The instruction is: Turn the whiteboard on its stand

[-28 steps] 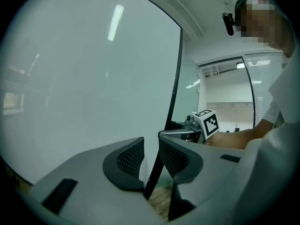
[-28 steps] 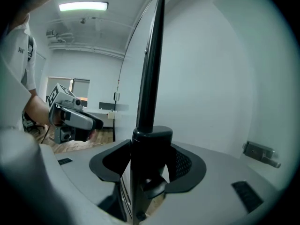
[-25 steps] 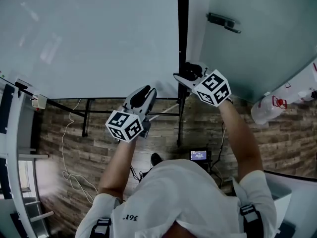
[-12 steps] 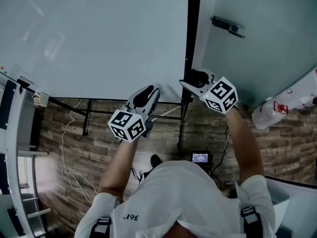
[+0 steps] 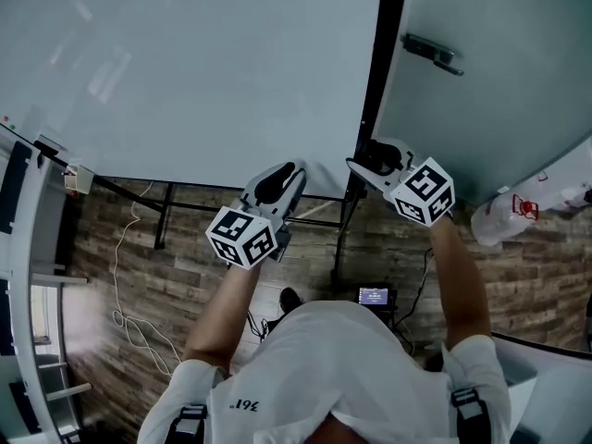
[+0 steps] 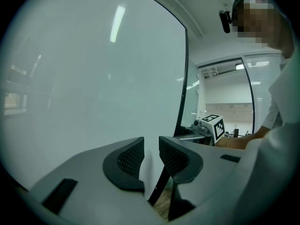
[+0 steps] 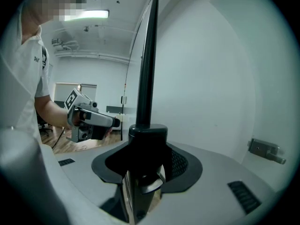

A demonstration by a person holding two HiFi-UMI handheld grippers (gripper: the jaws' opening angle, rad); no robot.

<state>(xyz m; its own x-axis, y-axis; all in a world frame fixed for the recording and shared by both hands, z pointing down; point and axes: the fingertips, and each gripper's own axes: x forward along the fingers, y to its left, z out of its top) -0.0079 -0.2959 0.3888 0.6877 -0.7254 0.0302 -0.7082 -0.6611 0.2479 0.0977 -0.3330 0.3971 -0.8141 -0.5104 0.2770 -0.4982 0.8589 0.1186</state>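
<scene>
The whiteboard [image 5: 203, 72] fills the top of the head view, its black frame edge [image 5: 376, 72] running down on the right. My right gripper [image 5: 370, 162] is shut on the frame's lower corner; its jaws have just been closing on it. In the right gripper view the black frame [image 7: 148, 69] rises from between the pads [image 7: 176, 163]. My left gripper [image 5: 291, 176] hovers level at the board's bottom edge. Its jaws [image 6: 151, 156] stand open with a narrow gap and nothing between them, the white board [image 6: 93, 78] just beyond. The stand's black bars [image 5: 166, 213] show below.
A glass wall with a metal handle [image 5: 427, 52] stands right of the board. A white bag with red print [image 5: 518, 213] lies at the right. On the wooden floor are a white cable [image 5: 125, 276] and a small lit screen [image 5: 373, 294]. White furniture [image 5: 18, 248] lines the left.
The board's right frame edge has swung to the right in the head view, and the right gripper has gone with it. The left gripper has stayed in place.
</scene>
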